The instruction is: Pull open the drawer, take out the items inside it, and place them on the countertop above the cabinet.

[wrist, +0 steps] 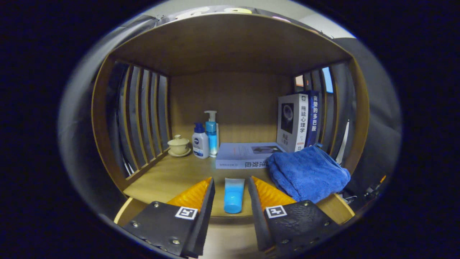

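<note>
Dim, sharp centre, fisheye-bent edges

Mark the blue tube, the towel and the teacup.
tube (233, 196): gripper view, mid-body, between the open gripper (231, 190) fingers
towel (307, 174): gripper view, top fold
teacup (178, 145): gripper view, its bowl

We see a matt wooden countertop (169, 176), a smooth plastic blue tube (233, 196), and a fluffy blue towel (309, 174) at lower right.
</note>
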`<state>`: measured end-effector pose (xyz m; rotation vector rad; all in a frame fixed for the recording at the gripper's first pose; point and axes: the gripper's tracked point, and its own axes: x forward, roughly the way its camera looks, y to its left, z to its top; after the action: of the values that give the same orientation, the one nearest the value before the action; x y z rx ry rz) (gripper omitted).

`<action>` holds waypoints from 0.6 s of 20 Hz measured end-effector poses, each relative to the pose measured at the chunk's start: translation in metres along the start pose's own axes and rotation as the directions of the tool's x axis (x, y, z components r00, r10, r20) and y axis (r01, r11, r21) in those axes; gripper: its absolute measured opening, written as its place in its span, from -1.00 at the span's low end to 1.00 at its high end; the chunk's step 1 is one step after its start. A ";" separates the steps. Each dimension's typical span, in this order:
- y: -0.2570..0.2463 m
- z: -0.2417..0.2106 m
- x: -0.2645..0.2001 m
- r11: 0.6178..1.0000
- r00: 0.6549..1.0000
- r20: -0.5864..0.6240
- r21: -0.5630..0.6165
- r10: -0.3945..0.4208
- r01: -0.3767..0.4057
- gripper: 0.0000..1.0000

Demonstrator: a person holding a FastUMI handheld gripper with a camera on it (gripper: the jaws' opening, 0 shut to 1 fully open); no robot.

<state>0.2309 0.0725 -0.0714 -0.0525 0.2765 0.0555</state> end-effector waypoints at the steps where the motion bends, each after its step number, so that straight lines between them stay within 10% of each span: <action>1: 0.000 -0.003 0.000 1.000 1.000 0.009 0.000 0.011 -0.011 0.10; 12: 0.000 -0.006 0.000 0.998 0.993 0.099 0.010 0.062 -0.063 0.10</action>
<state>0.2295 0.0722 -0.0770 -0.0283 0.1796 0.1182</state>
